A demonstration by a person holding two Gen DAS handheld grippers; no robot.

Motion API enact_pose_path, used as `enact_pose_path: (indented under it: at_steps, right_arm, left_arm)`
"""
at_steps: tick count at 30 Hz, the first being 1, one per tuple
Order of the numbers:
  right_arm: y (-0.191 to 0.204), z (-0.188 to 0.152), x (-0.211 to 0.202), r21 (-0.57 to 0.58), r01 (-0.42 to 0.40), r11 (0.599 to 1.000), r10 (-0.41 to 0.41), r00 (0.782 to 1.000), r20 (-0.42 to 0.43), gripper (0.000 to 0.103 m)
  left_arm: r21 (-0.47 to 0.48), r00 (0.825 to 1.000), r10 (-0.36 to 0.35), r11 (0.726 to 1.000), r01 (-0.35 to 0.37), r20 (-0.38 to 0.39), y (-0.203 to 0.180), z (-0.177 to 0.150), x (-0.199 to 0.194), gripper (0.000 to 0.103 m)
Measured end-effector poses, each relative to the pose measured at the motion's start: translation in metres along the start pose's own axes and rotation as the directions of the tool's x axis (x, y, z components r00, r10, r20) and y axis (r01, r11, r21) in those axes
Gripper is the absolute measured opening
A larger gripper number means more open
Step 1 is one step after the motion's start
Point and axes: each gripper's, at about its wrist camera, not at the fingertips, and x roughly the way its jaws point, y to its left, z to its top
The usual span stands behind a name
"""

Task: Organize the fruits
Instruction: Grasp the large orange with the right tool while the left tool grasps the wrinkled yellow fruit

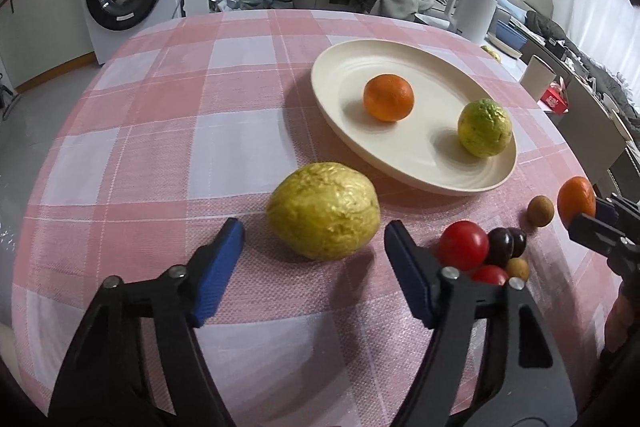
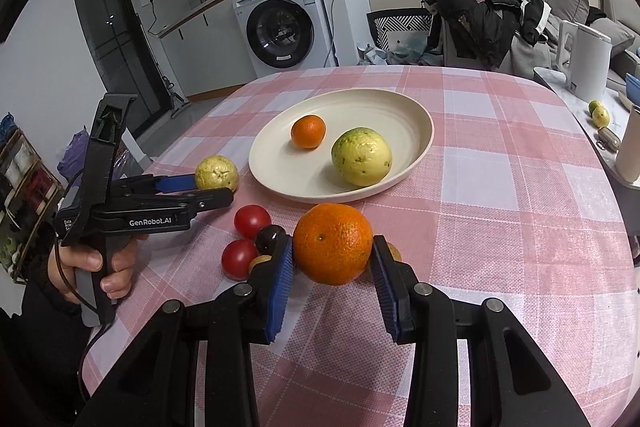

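While the right gripper (image 2: 333, 247) is being held low over the pink checked tablecloth (image 1: 160, 155), a large orange (image 2: 333, 243) is being clamped between its blue pads (image 2: 280, 279), both of which are pressed against the fruit's sides. The left gripper (image 1: 314, 235) is being held with its jaws partly open and not touching anything; a yellow guava (image 1: 323, 211) is lying on the cloth just ahead of the gap, about level with the fingertips. A cream plate (image 1: 344, 67) is sitting farther back on the table, and a small orange (image 1: 388, 97) and a greenish guava (image 1: 485, 127) are being carried on it, apart from each other. A cluster of cherry tomatoes (image 1: 463, 245), dark grapes (image 1: 507, 242) and small brown round fruits (image 1: 540, 211) is lying beside the left gripper's right finger, between the two grippers.
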Motion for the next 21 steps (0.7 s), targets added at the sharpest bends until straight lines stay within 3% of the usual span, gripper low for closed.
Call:
enact_pose_path:
  at_steps: [4, 21]
  right_arm:
    - [0.000, -0.001, 0.000, 0.000, 0.001, 1.000, -0.001, 1.000, -0.001, 0.039]
    - [-0.002, -0.001, -0.001, 0.004, 0.006, 1.000, -0.006, 1.000, 0.005, 0.039]
  left_arm:
    - [-0.005, 1.000, -0.015, 1.000, 0.015, -0.004, -0.001, 0.002, 0.004, 0.050]
    - [0.078, 0.999, -0.029, 0.997, 0.025, 0.044, -0.015, -0.005, -0.011, 0.049]
